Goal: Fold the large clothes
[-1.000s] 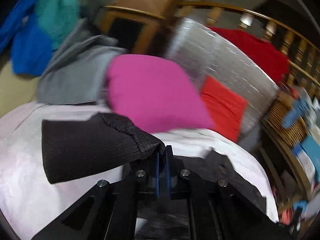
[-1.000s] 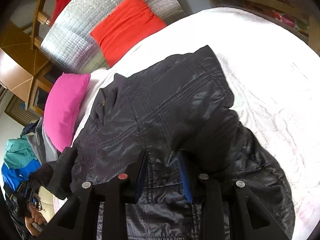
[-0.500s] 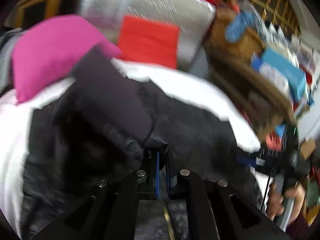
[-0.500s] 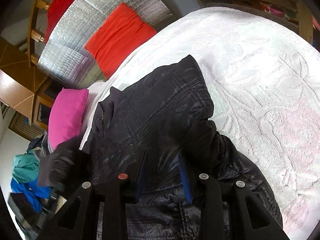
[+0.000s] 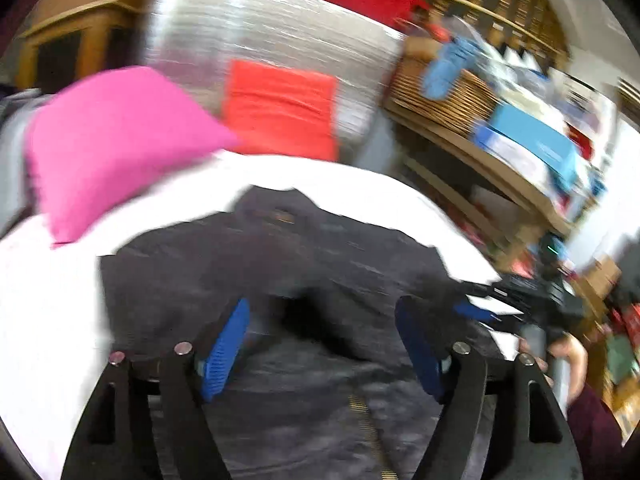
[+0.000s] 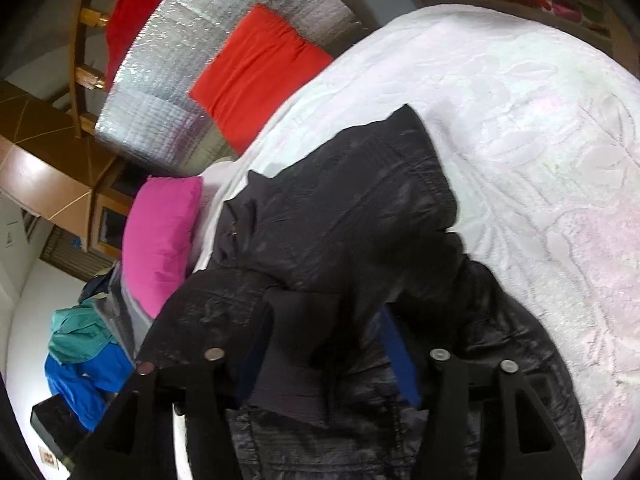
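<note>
The left hand-held gripper (image 5: 322,344) stands wide, its two blue ribbed pads (image 5: 224,350) well apart with nothing between them, poised over the black quilted jacket (image 5: 280,280). The view is blurred, but a brass-coloured zipper line (image 5: 366,420) shows on the jacket just in front of the pads.

The right hand-held gripper (image 6: 328,360) is also spread wide, and a flat dark ribbed cuff (image 6: 296,364) of the jacket's folded-over sleeve lies across the gap between its fingers (whether either pad touches the cloth cannot be told). From the left wrist view that gripper shows at the jacket's right edge, with the person's hand (image 5: 568,356) behind it.

The jacket (image 6: 360,220) lies spread on the white embossed bedspread (image 6: 540,140), which shows bare on the jacket's right. Beyond the jacket's far left corner rests a bright pink pillow (image 6: 160,240), touching or just beside the collar end. Farther past the jacket, an orange-red cushion (image 6: 256,76) leans against a silver quilted foil panel (image 6: 160,120). Left of the pink pillow is a heap of grey, teal and blue clothes (image 6: 84,352). To the jacket's right, in the left wrist view, stands a wooden shelf (image 5: 492,168) loaded with blue boxes and clutter.
</note>
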